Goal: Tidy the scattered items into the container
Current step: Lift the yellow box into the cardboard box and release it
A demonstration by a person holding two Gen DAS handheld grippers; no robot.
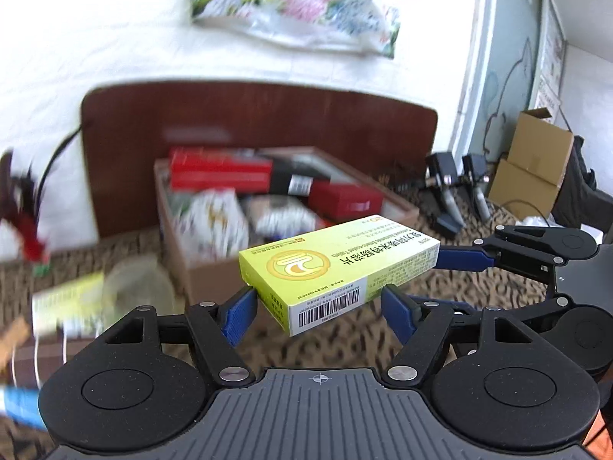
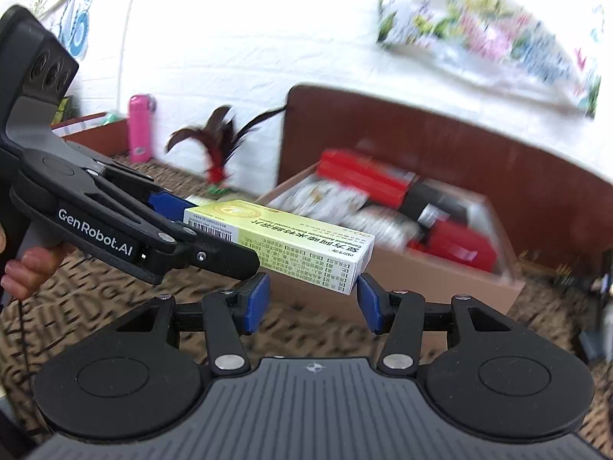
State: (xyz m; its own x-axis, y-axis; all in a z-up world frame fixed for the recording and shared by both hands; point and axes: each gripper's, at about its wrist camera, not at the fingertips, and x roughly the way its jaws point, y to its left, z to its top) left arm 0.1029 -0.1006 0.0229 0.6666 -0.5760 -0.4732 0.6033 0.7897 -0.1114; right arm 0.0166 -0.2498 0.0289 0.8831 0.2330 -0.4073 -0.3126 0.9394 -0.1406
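Observation:
A yellow-green medicine box hangs in the air in front of a cardboard box container holding red, black and white packages. My left gripper is shut on the near end of the medicine box. My right gripper is open, its blue pads either side of the far end of the medicine box, one pad touching its corner. The right gripper also shows in the left wrist view at the box's far end. The container lies behind the box in the right wrist view.
A patterned cloth covers the surface. A yellow packet and a round pale lid lie at the left. A feather shuttlecock and a pink bottle stand beyond. A brown headboard rises behind the container.

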